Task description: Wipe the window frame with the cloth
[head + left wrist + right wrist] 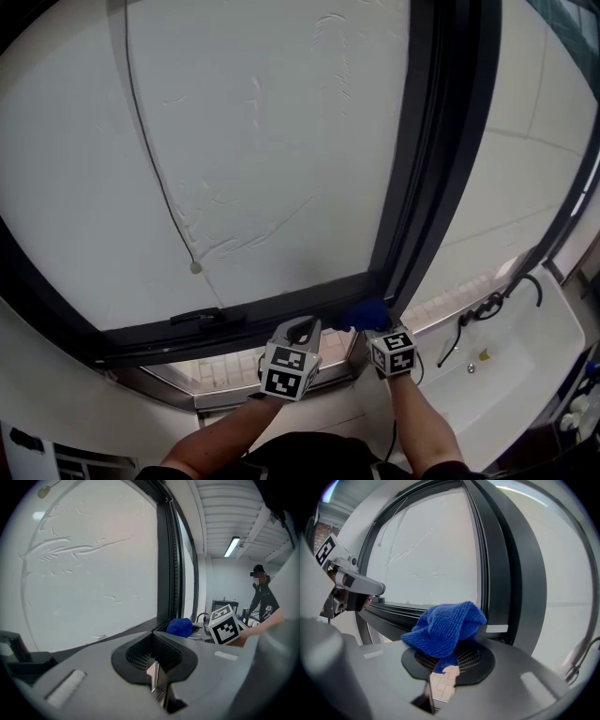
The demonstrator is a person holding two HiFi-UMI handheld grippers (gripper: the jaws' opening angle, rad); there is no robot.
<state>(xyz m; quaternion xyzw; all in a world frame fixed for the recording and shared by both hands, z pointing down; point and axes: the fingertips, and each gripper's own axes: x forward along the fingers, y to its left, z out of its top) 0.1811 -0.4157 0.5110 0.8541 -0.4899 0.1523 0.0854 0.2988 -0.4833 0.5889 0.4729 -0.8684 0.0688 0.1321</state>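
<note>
A bunched blue cloth (446,626) is pinched in my right gripper (442,666), which is shut on it. In the head view the cloth (367,313) presses into the lower right corner of the dark window frame (281,302), where the bottom rail meets the upright post (424,169). My left gripper (307,330) hovers just left of it, by the bottom rail, its jaws together with nothing between them. The left gripper view shows the cloth (179,626) ahead beside the frame's post (166,573), and the right gripper's marker cube (226,625).
A window handle (201,318) sits on the bottom rail to the left. A thin cord with a pull (195,267) hangs over the frosted pane. A white sink (530,370) with a dark faucet (466,330) lies at the lower right. A person (260,595) stands far off.
</note>
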